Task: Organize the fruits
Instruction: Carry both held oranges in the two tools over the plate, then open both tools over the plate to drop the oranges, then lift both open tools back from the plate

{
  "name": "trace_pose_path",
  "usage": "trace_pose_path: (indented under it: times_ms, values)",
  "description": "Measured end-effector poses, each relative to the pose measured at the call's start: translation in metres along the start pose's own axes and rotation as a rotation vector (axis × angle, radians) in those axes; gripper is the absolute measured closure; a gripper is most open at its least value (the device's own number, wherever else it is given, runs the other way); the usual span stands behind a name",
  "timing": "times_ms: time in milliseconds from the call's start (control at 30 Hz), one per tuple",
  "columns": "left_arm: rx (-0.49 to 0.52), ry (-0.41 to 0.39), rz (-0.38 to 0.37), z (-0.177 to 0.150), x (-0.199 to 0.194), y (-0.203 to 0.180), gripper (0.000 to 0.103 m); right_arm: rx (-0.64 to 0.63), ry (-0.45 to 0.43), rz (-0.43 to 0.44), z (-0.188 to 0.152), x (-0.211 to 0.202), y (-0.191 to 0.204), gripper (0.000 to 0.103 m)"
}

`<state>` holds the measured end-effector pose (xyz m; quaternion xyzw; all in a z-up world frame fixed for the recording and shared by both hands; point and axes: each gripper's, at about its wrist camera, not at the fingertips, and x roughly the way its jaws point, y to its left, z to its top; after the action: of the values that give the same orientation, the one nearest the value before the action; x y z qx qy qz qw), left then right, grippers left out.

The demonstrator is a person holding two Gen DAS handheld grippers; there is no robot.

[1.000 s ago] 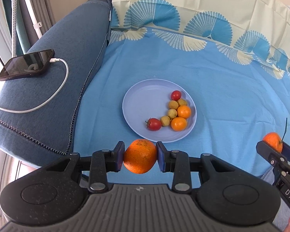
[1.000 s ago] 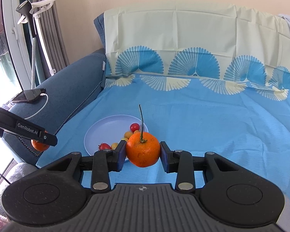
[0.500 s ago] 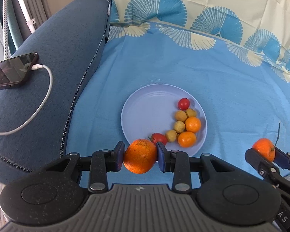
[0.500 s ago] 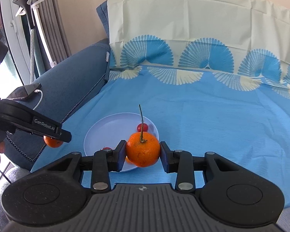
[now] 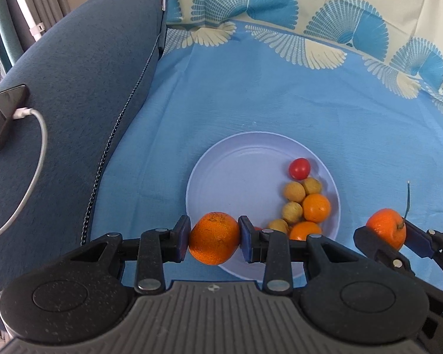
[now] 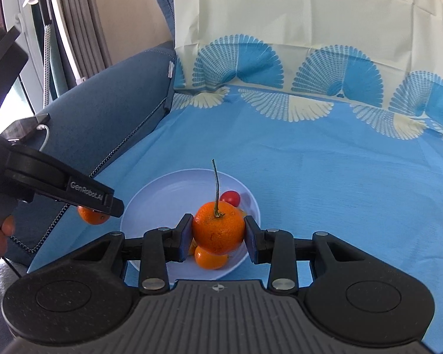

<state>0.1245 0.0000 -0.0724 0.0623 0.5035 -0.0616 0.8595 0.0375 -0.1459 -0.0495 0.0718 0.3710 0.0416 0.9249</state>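
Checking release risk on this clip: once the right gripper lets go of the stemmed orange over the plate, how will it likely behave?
The stemmed orange is round, so it will probably roll on the smooth plate. The raised rim and the fruit already there should likely stop it. Pinched between flat pads without denting, it seems firm.

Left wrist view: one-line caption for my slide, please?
Left tongs grip an orange at the near rim of a plate of small fruit; right tongs hold a stemmed orange alongside.
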Motion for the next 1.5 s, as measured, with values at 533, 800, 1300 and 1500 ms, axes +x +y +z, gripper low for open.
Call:
trace_pose_path:
  times_ms: [533,800,1300,1500]
  values:
    - [0.028,0.042,0.015,0.012,0.041,-0.003,0.064,-0.063,0.059,0.026,0.000,0.053,0.005,0.065]
    - [0.061,0.059,0.007,0.015,0.055,-0.001,0.055,-0.105,0.081,0.043,0.000,0.067,0.009,0.064]
    - [0.048,-0.025,0.031,-0.016,-0.011,0.011,0.000,-0.124,0.082,0.038,0.000,0.021,0.009,0.007]
    - [0.025,-0.015,0.017,-0.044,-0.042,0.014,0.000,-0.042,0.090,-0.026,-0.012,-0.015,0.010,0.004]
